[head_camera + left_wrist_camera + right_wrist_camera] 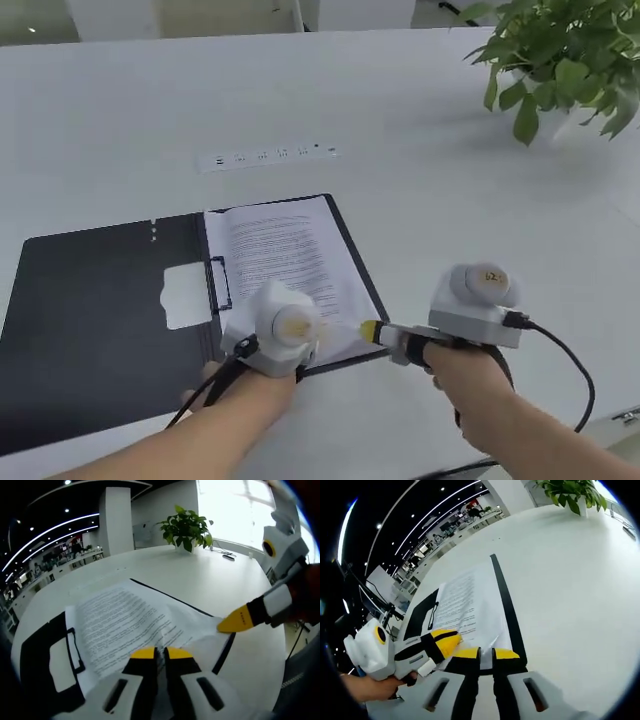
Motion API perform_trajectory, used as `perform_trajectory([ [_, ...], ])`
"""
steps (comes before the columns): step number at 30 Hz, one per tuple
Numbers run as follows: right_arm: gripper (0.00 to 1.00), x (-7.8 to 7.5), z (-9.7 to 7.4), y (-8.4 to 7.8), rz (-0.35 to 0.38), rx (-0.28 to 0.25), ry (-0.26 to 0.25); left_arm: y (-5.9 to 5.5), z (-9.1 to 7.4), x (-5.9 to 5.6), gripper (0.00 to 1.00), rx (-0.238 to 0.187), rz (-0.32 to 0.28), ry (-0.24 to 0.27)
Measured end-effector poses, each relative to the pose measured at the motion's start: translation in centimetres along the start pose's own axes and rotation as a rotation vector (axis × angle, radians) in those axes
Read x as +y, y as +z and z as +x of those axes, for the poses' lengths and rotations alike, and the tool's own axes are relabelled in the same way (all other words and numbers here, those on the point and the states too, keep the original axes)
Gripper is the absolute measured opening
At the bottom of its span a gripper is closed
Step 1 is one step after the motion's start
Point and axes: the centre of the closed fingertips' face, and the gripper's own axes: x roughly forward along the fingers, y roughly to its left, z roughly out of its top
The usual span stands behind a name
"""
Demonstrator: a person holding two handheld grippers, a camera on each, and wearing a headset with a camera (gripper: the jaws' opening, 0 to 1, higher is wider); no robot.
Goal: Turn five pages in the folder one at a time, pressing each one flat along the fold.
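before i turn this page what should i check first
1. folder open flat on the table: ok
2. right gripper at the near outer corner of the top page, jaws shut: ok
3. one sheet alone caught: cannot tell
4. left gripper clear of the page's swing: not ok, it sits over the page's near edge, jaws shut
5. clip on the sheets at the fold: ok
6. black landing side of the folder free: ok, it carries just a flat white label
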Motion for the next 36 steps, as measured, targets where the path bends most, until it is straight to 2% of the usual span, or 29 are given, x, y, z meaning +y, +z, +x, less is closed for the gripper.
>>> perform_trajectory([
  [1, 0.0, 0.0, 0.0, -0.1, 0.016, 0.001, 0.002, 0.0, 0.0, 0.0, 0.04, 0.0, -0.002, 0.0],
  [11, 0.0, 0.3, -0.4, 0.1, 0.142, -0.019, 0.03, 0.1, 0.0, 0.0, 0.04, 0.004, -0.011, -0.001],
  [15, 0.0, 0.8, -0.7, 0.5, 0.197, -0.044, 0.068, 0.1, 0.0, 0.0, 0.05, 0.007, -0.026, 0.016],
  [18, 0.0, 1.4, -1.3, 1.0, 0.235, -0.078, 0.107, 0.0, -0.4, 0.1, 0.05, 0.013, -0.086, 0.015],
  [21, 0.0, 2.2, -1.9, 1.5, 0.233, -0.103, 0.144, -0.1, -1.1, 0.4, 0.07, 0.022, -0.085, 0.013],
  [23, 0.0, 3.1, -2.4, 1.9, 0.218, -0.125, 0.178, 0.0, -1.8, 0.5, 0.09, 0.03, -0.099, 0.004],
  [25, 0.0, 4.3, -3.0, 2.5, 0.199, -0.154, 0.225, 0.4, -2.7, 0.8, 0.1, 0.012, -0.111, 0.0],
  [30, 0.0, 7.1, -4.6, 3.4, 0.136, -0.195, 0.294, 2.0, -5.5, 1.9, 0.11, -0.05, -0.145, 0.005],
  [31, 0.0, 8.0, -5.0, 3.6, 0.123, -0.202, 0.31, 2.6, -6.4, 2.2, 0.12, -0.081, -0.146, 0.008],
  [36, 0.0, 11.7, -6.4, 4.8, 0.087, -0.251, 0.39, 3.5, -9.8, 3.2, 0.16, -0.141, -0.147, 0.033],
])
